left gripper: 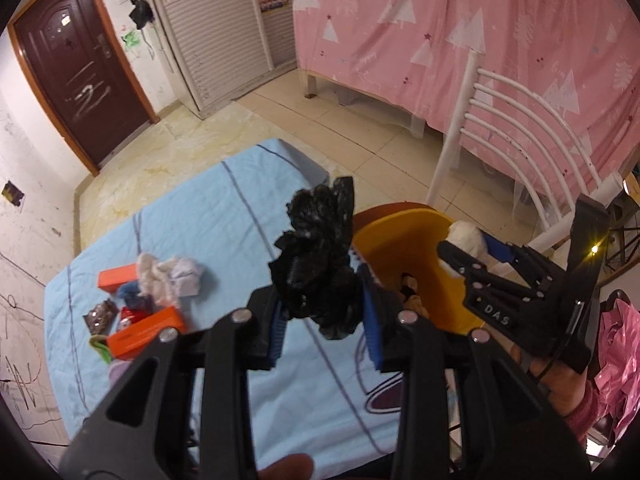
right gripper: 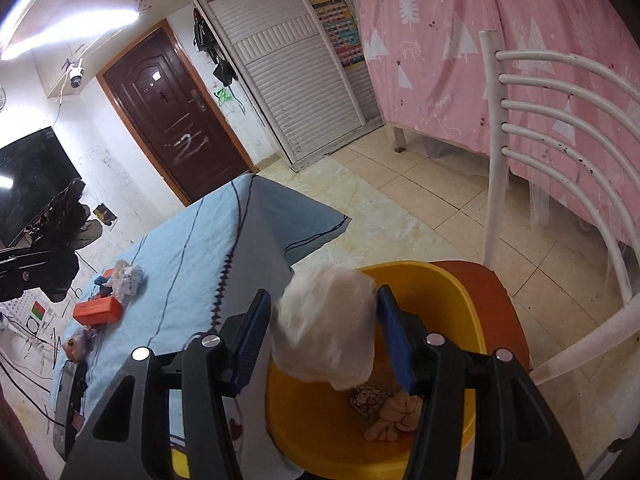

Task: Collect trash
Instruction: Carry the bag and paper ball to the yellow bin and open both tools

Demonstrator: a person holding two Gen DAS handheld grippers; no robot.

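My left gripper [left gripper: 320, 292] is shut on a crumpled black plastic wad [left gripper: 316, 256], held over the blue-clothed table [left gripper: 200, 208] just left of the yellow bin [left gripper: 400, 240]. In the right wrist view my right gripper [right gripper: 323, 296] grips a crumpled white wad [right gripper: 324, 332] between its blue pads, above the yellow bin's [right gripper: 440, 280] open mouth. Inside the bin lie a beige scrap [right gripper: 396, 412] and a patterned wrapper [right gripper: 364, 400]. The left wrist view shows the right gripper [left gripper: 470, 246] with the white wad [left gripper: 466, 232] at the bin's right rim.
On the table's left lie two orange boxes [left gripper: 144, 332], crumpled white tissue [left gripper: 168, 276] and small wrappers. The bin sits on a white chair's [right gripper: 496, 160] red-brown seat [right gripper: 488, 292]. A pink curtain [left gripper: 480, 40] hangs behind, and tiled floor lies beyond the table.
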